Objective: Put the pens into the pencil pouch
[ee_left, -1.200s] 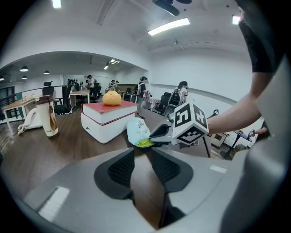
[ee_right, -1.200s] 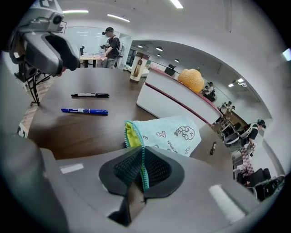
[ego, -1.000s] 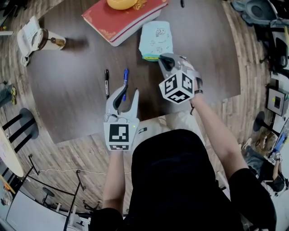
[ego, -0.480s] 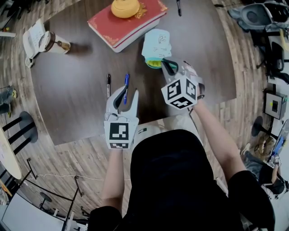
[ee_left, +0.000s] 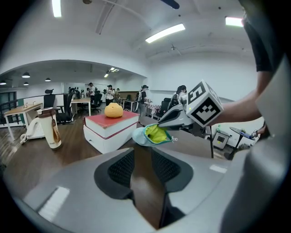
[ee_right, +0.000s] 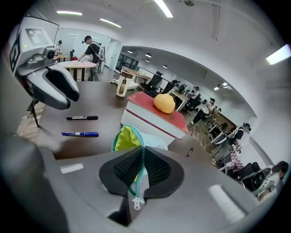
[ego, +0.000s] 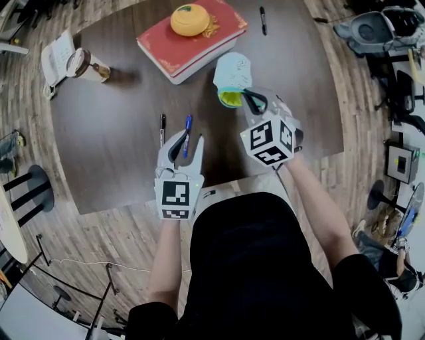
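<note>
Over the dark table (ego: 106, 139): pouch pinched open, pens not in it yet

Right gripper (ego: 248, 99) is clamped on the zipper edge of the light-blue pencil pouch (ego: 232, 70), holding the mouth up so the yellow-green lining shows. The pouch is just in front of the red book (ego: 199, 41), which has an orange plush-looking thing (ego: 190, 20) on top. Left gripper (ego: 188, 138) has its jaws spread with nothing gripped. The blue pen (ego: 188, 123) seems to run under the gap, though it's hard to tell from above. A black pen (ego: 163, 127) lies just left of it, another pen (ego: 263, 20) is at the far edge, and a bottle (ego: 89, 65) is far left.
</note>
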